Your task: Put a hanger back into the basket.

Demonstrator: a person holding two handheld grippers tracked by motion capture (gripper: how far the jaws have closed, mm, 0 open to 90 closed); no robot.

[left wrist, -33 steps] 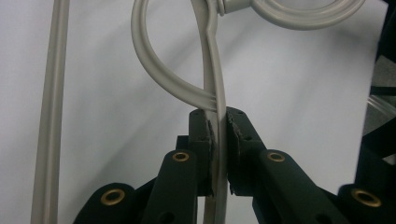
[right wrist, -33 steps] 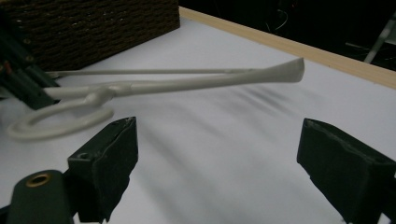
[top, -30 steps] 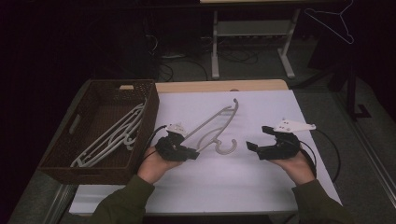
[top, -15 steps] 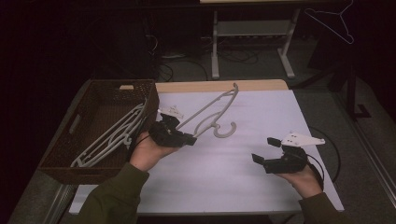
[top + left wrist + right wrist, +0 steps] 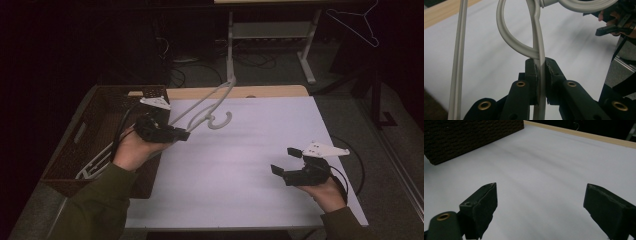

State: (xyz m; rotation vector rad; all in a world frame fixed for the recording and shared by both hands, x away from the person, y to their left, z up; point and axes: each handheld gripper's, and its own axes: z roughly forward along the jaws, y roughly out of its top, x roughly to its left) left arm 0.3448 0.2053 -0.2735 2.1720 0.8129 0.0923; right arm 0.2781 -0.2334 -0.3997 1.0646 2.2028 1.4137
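Lifting since the earlier frame, my left gripper [image 5: 182, 134] carries the grey hanger [image 5: 202, 107] clear of the white table [image 5: 240, 165], at 10 o'clock beside the wicker basket [image 5: 95, 130] | left gripper view: jaws clamped on the hanger's bar [image 5: 539, 75] | right gripper view: right gripper [image 5: 541, 207] gaping wide over bare tabletop, basket at 11 o'clock.

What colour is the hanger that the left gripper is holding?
Pale grey, near white. The hanger shows best in the left gripper view, clamped in the left gripper.
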